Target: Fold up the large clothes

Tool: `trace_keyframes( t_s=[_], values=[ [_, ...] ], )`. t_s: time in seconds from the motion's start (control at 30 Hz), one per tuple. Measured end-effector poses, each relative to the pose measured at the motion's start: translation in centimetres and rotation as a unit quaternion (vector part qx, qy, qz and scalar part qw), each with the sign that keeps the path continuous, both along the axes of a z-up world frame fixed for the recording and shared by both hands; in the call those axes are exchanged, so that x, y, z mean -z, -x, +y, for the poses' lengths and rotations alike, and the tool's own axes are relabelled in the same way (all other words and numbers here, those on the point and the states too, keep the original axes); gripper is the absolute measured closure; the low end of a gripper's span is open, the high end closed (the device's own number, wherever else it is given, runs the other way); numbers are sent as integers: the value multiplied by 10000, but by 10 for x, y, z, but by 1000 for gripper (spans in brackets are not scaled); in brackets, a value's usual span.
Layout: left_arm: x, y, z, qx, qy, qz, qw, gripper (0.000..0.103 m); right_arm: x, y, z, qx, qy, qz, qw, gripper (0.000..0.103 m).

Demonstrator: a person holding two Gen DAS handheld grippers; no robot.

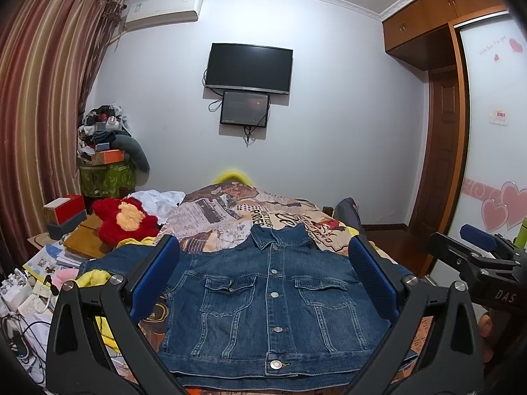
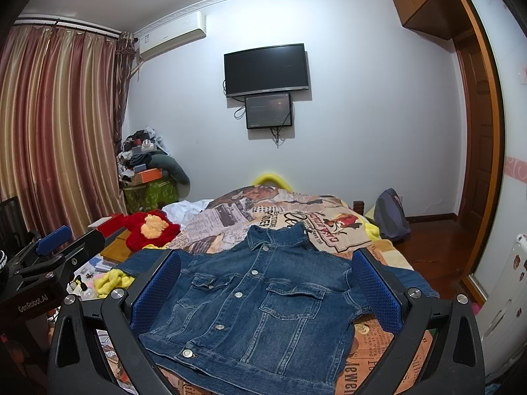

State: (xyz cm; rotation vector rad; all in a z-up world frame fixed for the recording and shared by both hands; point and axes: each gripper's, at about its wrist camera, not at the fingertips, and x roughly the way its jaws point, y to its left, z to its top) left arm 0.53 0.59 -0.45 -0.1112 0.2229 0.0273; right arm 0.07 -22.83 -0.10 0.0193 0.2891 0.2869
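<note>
Denim fills the middle of both views: a dark blue buttoned denim jacket lies flat, front up, on a bed covered with a newspaper-print bedspread, its collar toward the far wall and its hem nearest the cameras. The left gripper hangs above the jacket with its blue-padded fingers spread wide, one to each side of the chest pockets, gripping nothing and apart from the cloth. The right gripper is likewise spread wide over the jacket and empty, its textured blue pads framing the garment. Each gripper shows at the edge of the other's view, side by side. A red and yellow plush toy sits left of the bedspread, and a black wall-mounted television hangs beyond the bed.
</note>
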Motion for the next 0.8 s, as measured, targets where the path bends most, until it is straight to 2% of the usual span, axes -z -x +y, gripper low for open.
trace_keyframes(
  t_s=[0.8],
  values=[
    [2,1,-1,-28,-7,-10,10000,0,0,0,0,1,10,-5,10000,0]
  ],
)
